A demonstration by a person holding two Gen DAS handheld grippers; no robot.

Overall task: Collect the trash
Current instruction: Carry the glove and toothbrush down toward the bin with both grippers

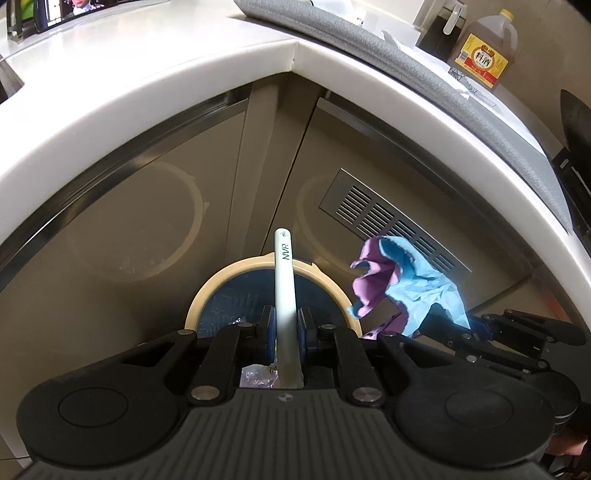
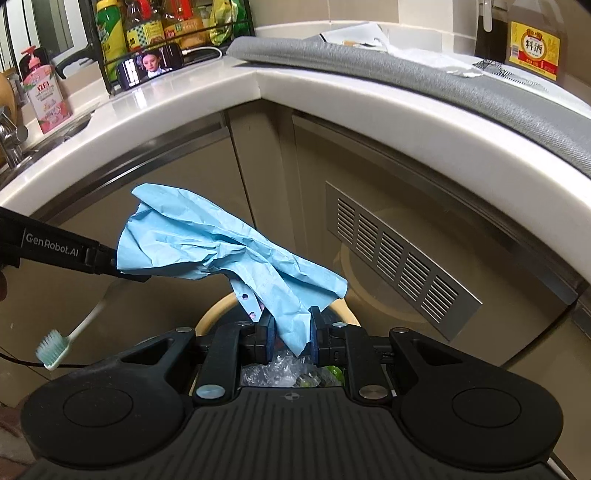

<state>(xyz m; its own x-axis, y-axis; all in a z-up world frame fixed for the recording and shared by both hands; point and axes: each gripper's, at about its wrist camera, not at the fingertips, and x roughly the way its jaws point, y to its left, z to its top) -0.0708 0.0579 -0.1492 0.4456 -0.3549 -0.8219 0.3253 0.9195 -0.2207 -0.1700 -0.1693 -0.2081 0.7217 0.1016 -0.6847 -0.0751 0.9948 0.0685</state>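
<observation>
Left tongs [image 1: 285, 325] tight on toothbrush [image 1: 284, 280], right tongs [image 2: 291, 334] on crumpled paper [image 2: 229, 247].

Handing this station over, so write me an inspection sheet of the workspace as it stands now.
Surface: white L-shaped countertop, grey mat along its right run.
Job's things: toothbrush and crumpled blue-and-purple paper, both held over the trash bin, which already holds clear plastic.
Clutter: cooking wine bottle, phone showing video, pink soap bottle, rack of condiment bottles.
Grippers: left gripper shut on the toothbrush handle; right gripper shut on the paper.
Cables: white cable by the phone; thin dark cable at lower left.
Surroundings: beige cabinet doors, metal vent grille, sink edge at left.
</observation>
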